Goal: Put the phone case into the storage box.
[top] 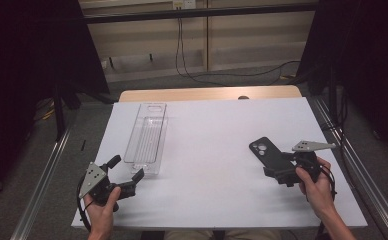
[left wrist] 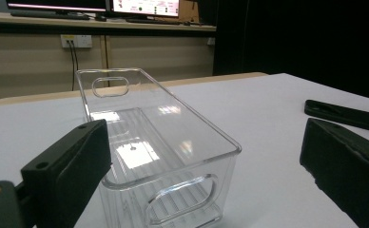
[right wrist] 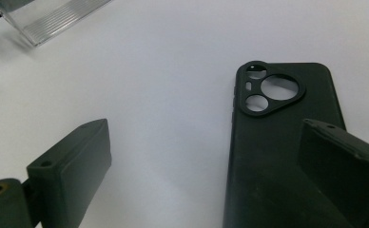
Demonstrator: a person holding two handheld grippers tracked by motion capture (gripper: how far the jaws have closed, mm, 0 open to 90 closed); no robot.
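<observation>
Near the table's (top: pixel 217 200) front edge, the left gripper (top: pixel 127 172) sits by the left corner with jaws spread wide, aimed at the near end of a clear plastic bin (top: pixel 147 137). Toward the right edge, the right gripper (top: pixel 277 162) hangs with jaws parted over a black phone case (top: pixel 264 150), apparently not touching it. The bin runs back toward the far edge.

- No lettering, brand mark, number or sign can be read anywhere.
- The monitors (left wrist: pixel 144 7) at the top of the left gripper view show coloured patches, too small and blurred to make out as words.
- The black phone case (right wrist: pixel 277 156) bears no visible logo or print.
- The clear plastic bin (left wrist: pixel 159 156) carries no label.
</observation>
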